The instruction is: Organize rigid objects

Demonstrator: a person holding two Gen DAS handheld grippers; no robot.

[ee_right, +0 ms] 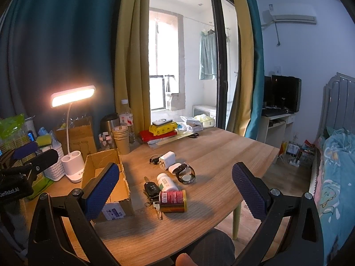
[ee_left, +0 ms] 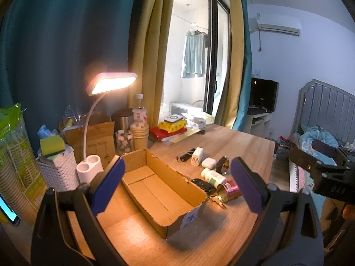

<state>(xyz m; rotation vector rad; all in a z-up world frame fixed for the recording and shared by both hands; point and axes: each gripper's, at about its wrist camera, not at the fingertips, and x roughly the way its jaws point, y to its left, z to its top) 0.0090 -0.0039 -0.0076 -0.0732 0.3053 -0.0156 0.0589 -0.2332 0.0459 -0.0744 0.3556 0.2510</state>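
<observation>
An empty open cardboard box (ee_left: 159, 186) (ee_right: 104, 177) lies on the wooden table, framed by my left gripper (ee_left: 177, 186), which is open above it. To the box's right lie a tipped red-and-gold can (ee_left: 228, 189) (ee_right: 174, 200), a white pill bottle (ee_left: 213, 177) (ee_right: 167, 181), a black car key (ee_left: 203, 184) (ee_right: 150, 188), a wristwatch (ee_left: 223, 165) (ee_right: 186, 173), a white earbud case (ee_left: 208, 163) (ee_right: 174, 168) and a white charger (ee_left: 197, 156) (ee_right: 166, 157). My right gripper (ee_right: 175, 190) is open, held back over the near table edge, with the can between its fingers in view but apart from them.
A lit desk lamp (ee_left: 111, 84) (ee_right: 73, 95), a white basket (ee_left: 58, 170), paper cups (ee_left: 139, 136) (ee_right: 121, 139), a brown box, a bottle and stacked books (ee_left: 168, 130) crowd the table's back and left. A bed (ee_right: 332, 177) stands right. A person's knee (ee_right: 210, 246) is below the table edge.
</observation>
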